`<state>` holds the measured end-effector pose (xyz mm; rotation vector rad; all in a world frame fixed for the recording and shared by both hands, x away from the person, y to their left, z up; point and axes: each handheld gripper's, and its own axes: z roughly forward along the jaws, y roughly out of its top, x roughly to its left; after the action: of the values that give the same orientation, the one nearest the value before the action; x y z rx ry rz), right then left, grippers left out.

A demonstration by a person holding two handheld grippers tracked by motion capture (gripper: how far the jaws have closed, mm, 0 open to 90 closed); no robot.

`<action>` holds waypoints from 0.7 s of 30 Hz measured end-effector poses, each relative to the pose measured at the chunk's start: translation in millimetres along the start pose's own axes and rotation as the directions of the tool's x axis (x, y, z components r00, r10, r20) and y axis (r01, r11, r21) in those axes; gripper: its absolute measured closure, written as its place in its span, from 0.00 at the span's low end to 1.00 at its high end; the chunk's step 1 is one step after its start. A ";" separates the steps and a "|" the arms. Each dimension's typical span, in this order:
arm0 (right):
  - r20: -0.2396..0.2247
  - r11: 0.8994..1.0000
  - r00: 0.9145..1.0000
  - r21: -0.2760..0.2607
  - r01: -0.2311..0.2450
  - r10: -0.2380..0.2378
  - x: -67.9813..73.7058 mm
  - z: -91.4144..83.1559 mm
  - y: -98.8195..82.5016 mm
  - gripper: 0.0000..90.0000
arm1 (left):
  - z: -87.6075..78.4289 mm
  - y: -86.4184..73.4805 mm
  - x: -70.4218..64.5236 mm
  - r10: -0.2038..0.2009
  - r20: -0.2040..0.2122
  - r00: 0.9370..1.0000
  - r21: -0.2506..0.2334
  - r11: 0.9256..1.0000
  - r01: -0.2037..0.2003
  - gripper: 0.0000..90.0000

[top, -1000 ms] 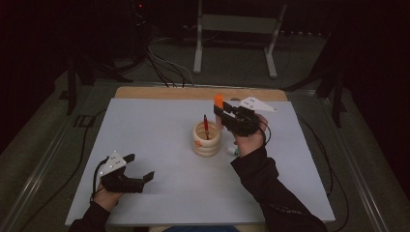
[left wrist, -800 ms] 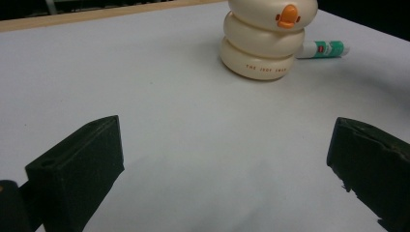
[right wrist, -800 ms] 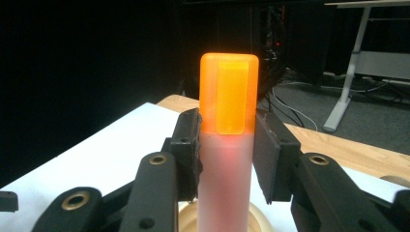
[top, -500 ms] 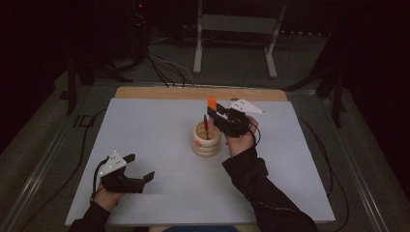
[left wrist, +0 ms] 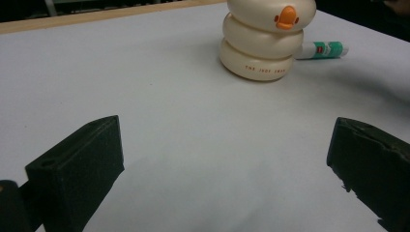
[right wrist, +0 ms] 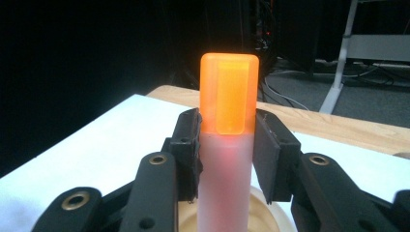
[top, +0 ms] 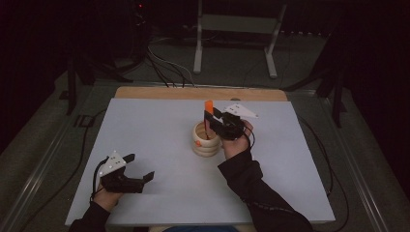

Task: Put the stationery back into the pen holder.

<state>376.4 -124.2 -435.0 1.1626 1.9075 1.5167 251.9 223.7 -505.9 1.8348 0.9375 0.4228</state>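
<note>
Right gripper view: right gripper (right wrist: 227, 150) jaws clamped on orange-capped marker (right wrist: 228, 145), upright above duck-shaped holder (top: 205, 140) at tabletop (top: 145, 125) centre; insertion apparently underway; next, lower straight, release; left gripper (top: 138, 169) wide, idle near-left.

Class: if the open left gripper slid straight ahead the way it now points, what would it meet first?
Probably the cream, ring-stacked duck-faced holder, slightly off-centre; only bare white table lies before it.

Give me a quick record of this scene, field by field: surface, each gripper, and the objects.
surface: white table
left gripper: open, resting on the table near its front left
right gripper: shut on orange-capped marker, held upright over the holder
holder: cream ringed duck-bill pot
other: glue stick lying beside the pot
</note>
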 end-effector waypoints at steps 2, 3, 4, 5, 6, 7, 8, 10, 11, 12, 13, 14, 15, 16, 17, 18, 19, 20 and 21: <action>0.002 1.000 1.000 0.003 -0.003 0.003 0.2 1.1 -2.2 0.72 | 0.0 0.0 -0.2 0.001 0.000 1.000 0.000 1.000 -0.001 0.00; 0.000 1.000 1.000 0.008 -0.003 0.003 0.3 1.9 -3.1 0.72 | 0.0 0.0 -0.2 0.001 0.000 1.000 0.000 1.000 -0.001 0.00; 0.001 1.000 1.000 0.009 -0.004 0.004 0.7 2.6 -4.3 0.72 | 0.0 0.0 -0.1 0.004 -0.002 1.000 0.002 1.000 -0.004 0.00; 0.002 1.000 1.000 0.011 -0.004 0.004 1.2 3.1 -5.7 0.72 | 0.0 0.0 0.0 0.004 -0.001 1.000 0.002 1.000 -0.004 0.00; 0.002 1.000 1.000 0.015 -0.003 0.003 1.7 3.8 -7.0 0.72 | -0.1 -0.1 0.0 0.002 0.000 1.000 0.000 1.000 -0.002 0.00; 0.003 1.000 1.000 0.018 -0.001 0.001 2.1 4.5 -8.3 0.72 | -0.1 0.0 0.0 0.004 -0.001 1.000 0.002 1.000 -0.004 0.00; 0.005 1.000 1.000 0.019 -0.003 0.003 2.5 4.9 -9.7 0.72 | 0.0 -0.1 0.1 0.004 -0.001 1.000 0.002 1.000 -0.004 0.00; 0.010 1.000 1.000 0.025 0.002 -0.002 3.3 6.0 -11.9 0.72 | 0.3 -0.2 0.0 0.003 -0.001 1.000 0.004 1.000 -0.003 0.00; 0.014 1.000 1.000 0.026 0.003 -0.004 3.6 6.4 -13.0 0.72 | 0.3 -0.2 -0.2 0.005 0.000 1.000 0.004 1.000 -0.005 0.00; 0.019 0.999 1.000 0.033 0.007 -0.007 4.1 7.1 -13.9 0.72 | 0.4 -0.1 -0.4 0.004 0.000 1.000 0.004 1.000 -0.004 0.00; 0.024 0.999 1.000 0.036 0.011 -0.012 4.4 7.7 -14.7 0.72 | 0.5 -0.1 -0.6 0.005 0.000 1.000 0.004 1.000 -0.005 0.00; 0.030 0.999 0.999 0.039 0.013 -0.014 4.8 8.1 -15.6 0.72 | 0.5 -0.1 -0.6 0.005 0.000 1.000 0.004 1.000 -0.005 0.00; 0.037 0.999 0.999 0.041 0.016 -0.017 5.5 8.2 -16.4 0.72 | 0.5 -0.2 -0.4 0.003 0.000 1.000 0.004 1.000 -0.003 0.00; 0.042 0.999 0.999 0.044 0.020 -0.022 6.0 8.3 -17.1 0.72 | 0.5 -0.2 -0.3 0.004 -0.001 1.000 0.005 1.000 -0.004 0.00; 0.047 0.999 0.999 0.043 0.022 -0.024 6.5 8.3 -17.9 0.72 | 0.4 -0.3 -0.1 0.004 0.001 1.000 0.004 1.000 -0.004 0.00; 0.053 0.999 0.998 0.043 0.023 -0.026 7.1 8.4 -18.7 0.72 | 0.4 -0.3 0.1 0.002 0.004 1.000 0.002 1.000 -0.002 0.00; 0.054 0.999 0.998 0.044 0.027 -0.029 7.5 8.5 -19.7 0.72 | 0.2 -0.2 0.0 0.003 0.004 1.000 0.002 1.000 -0.003 0.00; 0.053 0.999 0.998 0.042 0.028 -0.030 7.8 8.5 -20.6 0.72 | 0.2 -0.1 -0.1 0.004 0.003 1.000 0.002 1.000 -0.004 0.00; 0.046 0.999 0.998 0.047 0.027 -0.029 7.9 8.7 -21.2 0.72 | 0.3 -0.1 -0.1 0.004 0.003 1.000 0.002 1.000 -0.004 0.00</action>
<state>371.4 -113.7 -456.3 1.1764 1.9295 1.4247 251.9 223.5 -506.0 1.8390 0.9331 0.4212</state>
